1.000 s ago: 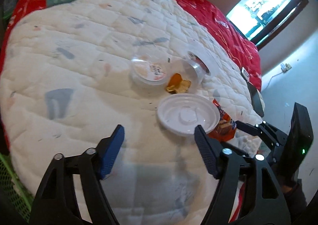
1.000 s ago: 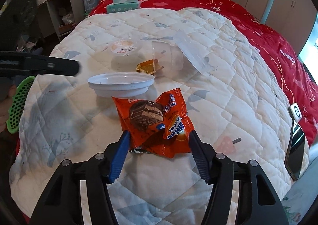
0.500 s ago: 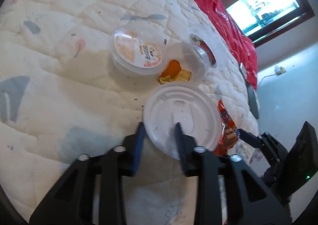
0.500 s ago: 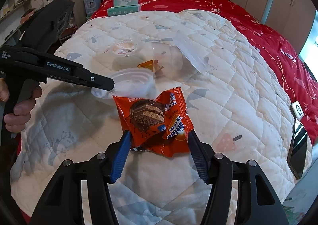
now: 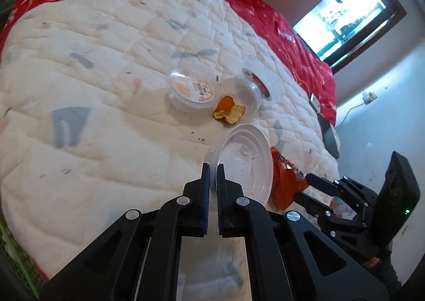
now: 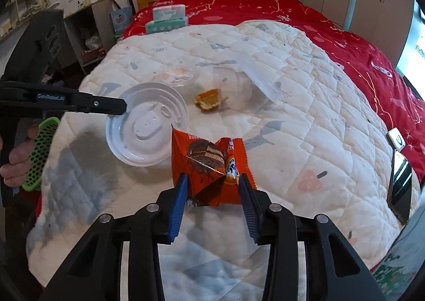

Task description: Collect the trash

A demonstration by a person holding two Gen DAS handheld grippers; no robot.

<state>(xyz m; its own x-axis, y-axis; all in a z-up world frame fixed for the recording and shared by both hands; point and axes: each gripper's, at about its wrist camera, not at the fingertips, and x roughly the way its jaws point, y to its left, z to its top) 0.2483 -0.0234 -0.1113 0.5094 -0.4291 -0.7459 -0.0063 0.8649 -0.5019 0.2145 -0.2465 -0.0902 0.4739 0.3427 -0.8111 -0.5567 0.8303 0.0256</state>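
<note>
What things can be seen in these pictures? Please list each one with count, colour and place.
white bowl: 1, white, tilted, its rim pinched by the left tongs
snack wrapper: 1, orange, between the right tongs' fingers
lidded cup: 1, clear with orange label, mid quilt
empty cup: 1, clear, lying on its side
peel scrap: 1, orange-yellow, beside the cups
tissue boxes: 2, white and teal, stacked on the red blanket
phone: 1, dark, at the bed's right edge
quilt: 1, white
left tongs: shut
right tongs: shut on wrapper
</note>
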